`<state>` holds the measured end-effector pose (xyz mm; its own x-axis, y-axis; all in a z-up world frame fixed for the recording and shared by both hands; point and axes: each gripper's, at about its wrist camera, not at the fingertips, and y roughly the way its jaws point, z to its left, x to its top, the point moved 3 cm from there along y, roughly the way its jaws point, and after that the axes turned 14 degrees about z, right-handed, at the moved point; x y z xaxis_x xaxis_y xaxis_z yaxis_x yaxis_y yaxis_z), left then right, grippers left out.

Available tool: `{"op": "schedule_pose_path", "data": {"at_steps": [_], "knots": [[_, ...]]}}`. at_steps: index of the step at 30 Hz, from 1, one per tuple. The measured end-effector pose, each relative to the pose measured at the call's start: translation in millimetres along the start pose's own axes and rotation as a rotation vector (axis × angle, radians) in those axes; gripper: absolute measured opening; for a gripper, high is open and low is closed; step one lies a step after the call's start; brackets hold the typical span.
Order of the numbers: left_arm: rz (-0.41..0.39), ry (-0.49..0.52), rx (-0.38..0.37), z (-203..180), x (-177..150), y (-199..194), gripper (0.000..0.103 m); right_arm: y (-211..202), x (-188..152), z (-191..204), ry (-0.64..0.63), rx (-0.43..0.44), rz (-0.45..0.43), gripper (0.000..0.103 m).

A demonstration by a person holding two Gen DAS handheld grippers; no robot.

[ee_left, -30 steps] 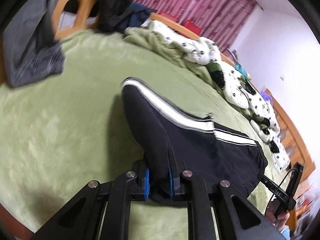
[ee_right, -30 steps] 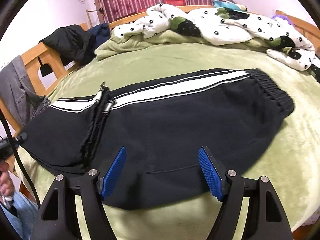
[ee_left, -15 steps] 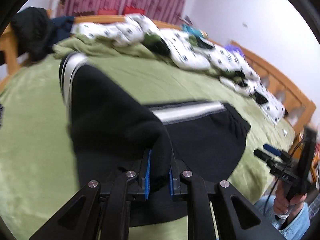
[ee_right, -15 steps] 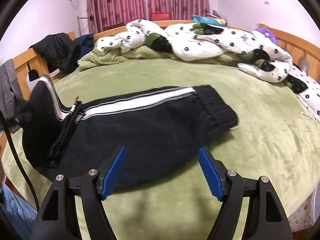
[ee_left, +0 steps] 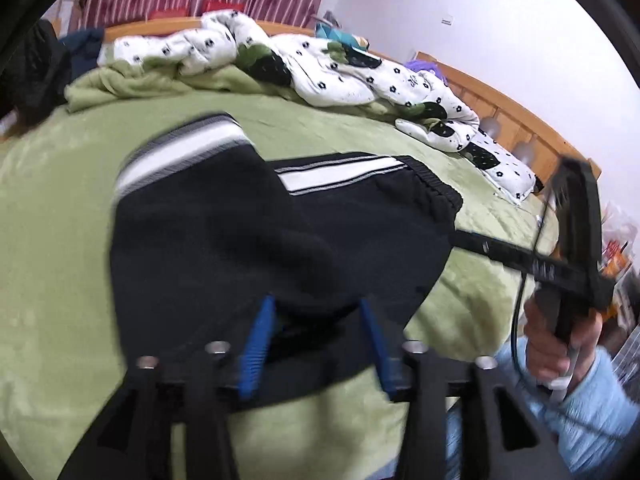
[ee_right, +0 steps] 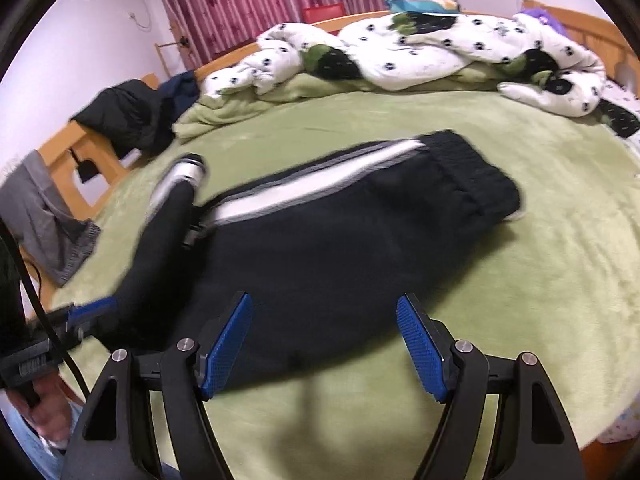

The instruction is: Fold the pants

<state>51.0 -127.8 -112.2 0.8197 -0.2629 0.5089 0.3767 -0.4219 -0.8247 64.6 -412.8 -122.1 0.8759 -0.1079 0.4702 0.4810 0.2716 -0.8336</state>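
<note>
Your left hand-held gripper (ee_left: 316, 332) has its jaws opening, with the folded-over leg end of the pants (ee_left: 256, 236) between the pads and no longer pinched. Your right hand-held gripper (ee_right: 326, 344) stands wide and empty at the near edge. The pants lie on the bed (ee_right: 560, 240). Judged: the fold is being released; next, withdraw clear and square the layers.

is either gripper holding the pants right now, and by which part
Neither grips them. The left gripper is opening, the folded-over leg end of the pants loose between its pads. The right gripper is open and empty.
</note>
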Motion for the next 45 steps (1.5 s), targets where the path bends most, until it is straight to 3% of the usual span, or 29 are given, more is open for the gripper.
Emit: {"op": "schedule_pose_path", "data": {"at_steps": [2,6,11,14,16,21,26,28,30,36,38,42,45], "knots": [[-0.008,-0.029,0.029,16,-11,-7,0.049,7,6,17,0.009,0.067,0.012,0.074],[0.019,-0.180,0.053,66,-31,-10,0.049,29,11,50,0.017,0.175,0.062,0.074],[0.022,-0.317,0.058,119,-53,-16,0.049,55,14,79,0.034,0.202,0.103,0.074],[0.010,-0.360,0.058,140,-64,-19,0.049,73,18,89,0.050,0.170,0.145,0.074],[0.008,-0.377,0.041,149,-69,-19,0.049,85,19,93,0.053,0.134,0.168,0.074],[0.020,-0.388,0.034,160,-75,-16,0.049,109,13,101,0.089,0.143,0.235,0.074],[0.021,-0.396,0.040,166,-79,-17,0.049,121,13,112,0.096,0.114,0.249,0.074],[0.026,-0.405,0.033,170,-81,-17,0.049,122,14,116,0.097,0.123,0.260,0.068],[0.034,-0.421,0.028,175,-83,-16,0.049,121,15,121,0.086,0.137,0.262,0.047],[0.048,-0.462,0.000,185,-87,-12,0.049,107,17,136,0.017,0.084,0.217,0.030],[0.046,-0.460,-0.001,185,-87,-11,0.049,107,18,136,0.019,0.089,0.216,0.030],[0.057,-0.442,0.002,182,-89,-10,0.049,117,18,128,0.057,0.123,0.253,0.043],[0.058,-0.422,0.011,180,-90,-11,0.050,120,15,121,0.100,0.179,0.256,0.043]]}}
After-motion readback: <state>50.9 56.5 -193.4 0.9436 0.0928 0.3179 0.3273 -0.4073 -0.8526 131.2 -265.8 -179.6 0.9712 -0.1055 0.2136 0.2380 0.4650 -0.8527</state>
